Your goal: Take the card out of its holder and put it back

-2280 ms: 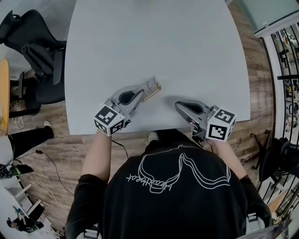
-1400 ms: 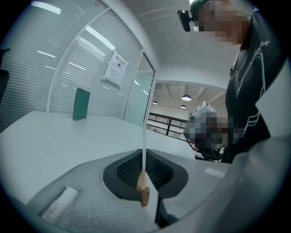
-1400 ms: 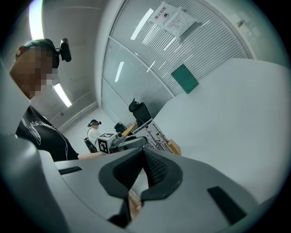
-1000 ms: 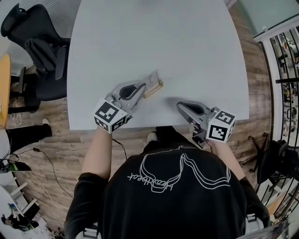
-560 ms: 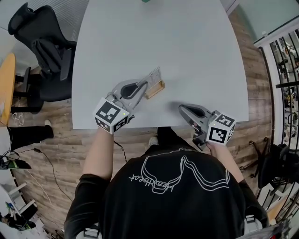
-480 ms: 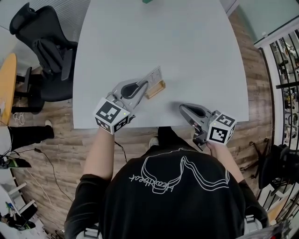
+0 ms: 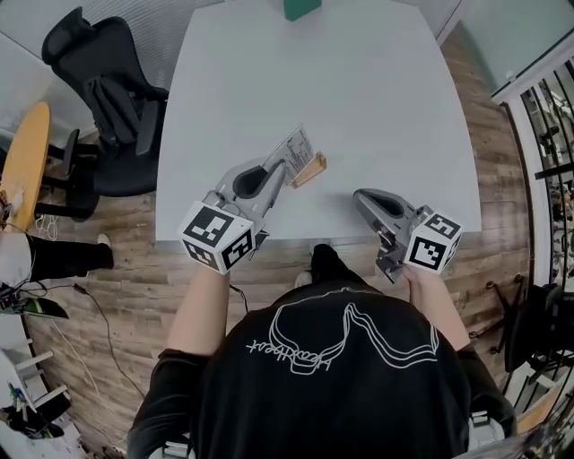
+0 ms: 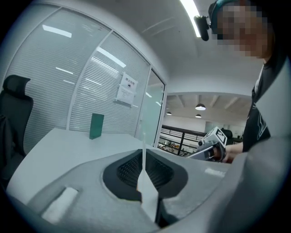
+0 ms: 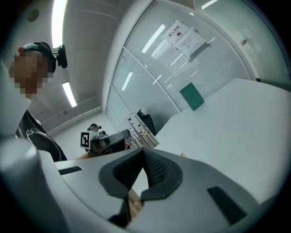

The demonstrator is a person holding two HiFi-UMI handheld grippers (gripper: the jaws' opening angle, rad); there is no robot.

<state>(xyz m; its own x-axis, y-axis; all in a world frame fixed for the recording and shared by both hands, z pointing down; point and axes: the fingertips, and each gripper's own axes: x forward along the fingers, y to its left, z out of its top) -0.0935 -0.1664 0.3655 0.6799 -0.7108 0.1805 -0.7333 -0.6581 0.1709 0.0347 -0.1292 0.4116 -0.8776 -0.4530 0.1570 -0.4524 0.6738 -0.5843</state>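
Observation:
My left gripper [image 7: 284,168] is shut on a white printed card [image 7: 296,147], which shows edge-on between the jaws in the left gripper view as a thin white card edge [image 8: 143,159]. The card is tilted and sits just up-left of the small wooden holder [image 7: 312,169] on the table; it looks out of the slot. From the right gripper view the striped card [image 9: 142,133] is held above the table, with the holder [image 9: 183,155] a little apart. My right gripper [image 7: 361,196] rests near the table's front edge, shut with nothing in it.
A white table [image 7: 377,99] carries a green block [image 7: 302,8] at its far edge. A black office chair [image 7: 108,99] stands to the left. Wooden floor and a black railing [image 7: 547,134] lie to the right. The table's front edge runs just under both grippers.
The card in my left gripper has come away up-left from the holder, which stays on the table. The head view has shifted, showing more of the far table. My right gripper has hardly moved.

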